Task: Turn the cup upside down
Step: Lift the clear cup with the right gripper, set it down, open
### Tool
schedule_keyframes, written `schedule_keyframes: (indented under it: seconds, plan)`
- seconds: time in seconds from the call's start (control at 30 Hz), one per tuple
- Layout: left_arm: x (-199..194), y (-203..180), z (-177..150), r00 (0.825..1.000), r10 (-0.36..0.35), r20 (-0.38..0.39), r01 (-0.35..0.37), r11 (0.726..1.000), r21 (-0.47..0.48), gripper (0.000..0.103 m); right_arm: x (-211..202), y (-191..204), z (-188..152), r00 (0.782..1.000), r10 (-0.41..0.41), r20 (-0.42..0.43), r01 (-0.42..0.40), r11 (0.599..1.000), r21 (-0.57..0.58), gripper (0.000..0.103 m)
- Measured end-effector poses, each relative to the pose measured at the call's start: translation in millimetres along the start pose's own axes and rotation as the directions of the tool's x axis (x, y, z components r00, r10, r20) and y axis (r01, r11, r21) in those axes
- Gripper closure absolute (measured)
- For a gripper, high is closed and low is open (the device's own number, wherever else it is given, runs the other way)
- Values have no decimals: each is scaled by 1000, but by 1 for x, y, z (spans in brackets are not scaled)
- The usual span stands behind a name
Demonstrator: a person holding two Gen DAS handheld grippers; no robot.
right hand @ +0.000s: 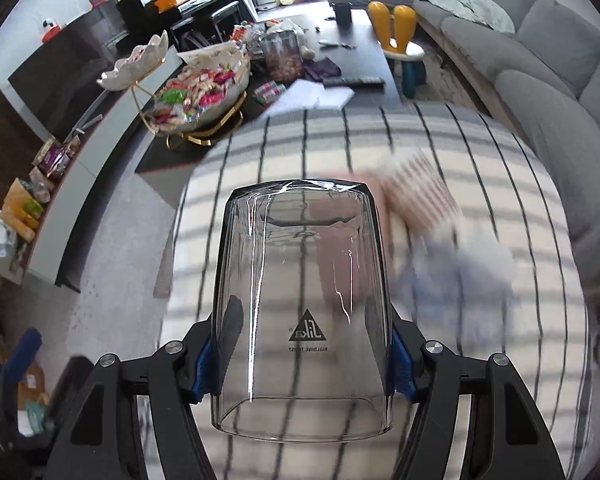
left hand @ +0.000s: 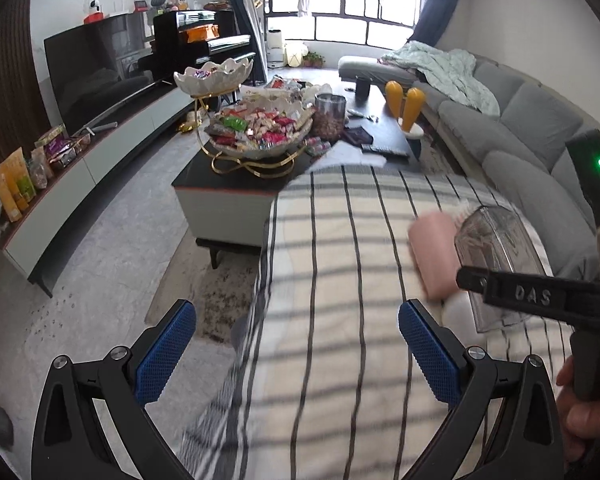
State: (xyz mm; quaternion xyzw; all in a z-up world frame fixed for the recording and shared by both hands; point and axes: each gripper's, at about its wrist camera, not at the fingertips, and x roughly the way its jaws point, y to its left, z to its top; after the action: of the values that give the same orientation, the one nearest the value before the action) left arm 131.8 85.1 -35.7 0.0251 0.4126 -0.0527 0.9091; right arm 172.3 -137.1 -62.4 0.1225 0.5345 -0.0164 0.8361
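A clear glass cup point(right hand: 304, 312) with a printed logo is clamped between the blue pads of my right gripper point(right hand: 302, 364). It is held above the striped cloth point(right hand: 500, 380), with the thick base pointing away from the camera and the open rim towards it. In the left wrist view the same cup point(left hand: 496, 252) shows at the right, held by the black right gripper marked DAS. My left gripper point(left hand: 296, 344) is open and empty, over the striped cloth point(left hand: 340, 280).
A pink object point(left hand: 432, 252) lies on the cloth beside the cup, blurred. Beyond the cloth stands a dark coffee table point(left hand: 228, 184) with a snack bowl point(left hand: 260, 128) and a jar. A grey sofa point(left hand: 540, 120) runs along the right; a TV cabinet point(left hand: 80, 176) along the left.
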Motion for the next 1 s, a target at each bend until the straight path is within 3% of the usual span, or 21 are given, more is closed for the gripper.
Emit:
schedule_keyframes:
  seconds: [0.23, 0.47, 0.9, 1.0]
  plan:
    - [-25, 8, -59, 998, 26, -61, -25, 999, 27, 0, 7, -7, -91, 997, 4, -76, -1, 999, 40, 36]
    - [-39, 17, -100, 995, 32, -94, -31, 999, 17, 0, 31, -6, -146, 990, -31, -139, 41, 997, 69, 36]
    - [-47, 18, -109, 994, 21, -104, -20, 1000, 2, 0, 55, -8, -158, 980, -52, -191, 64, 996, 61, 35]
    - [-50, 17, -108, 995, 22, -102, -21, 1000, 7, 0, 48, -4, -155, 984, -46, -172, 57, 997, 57, 23]
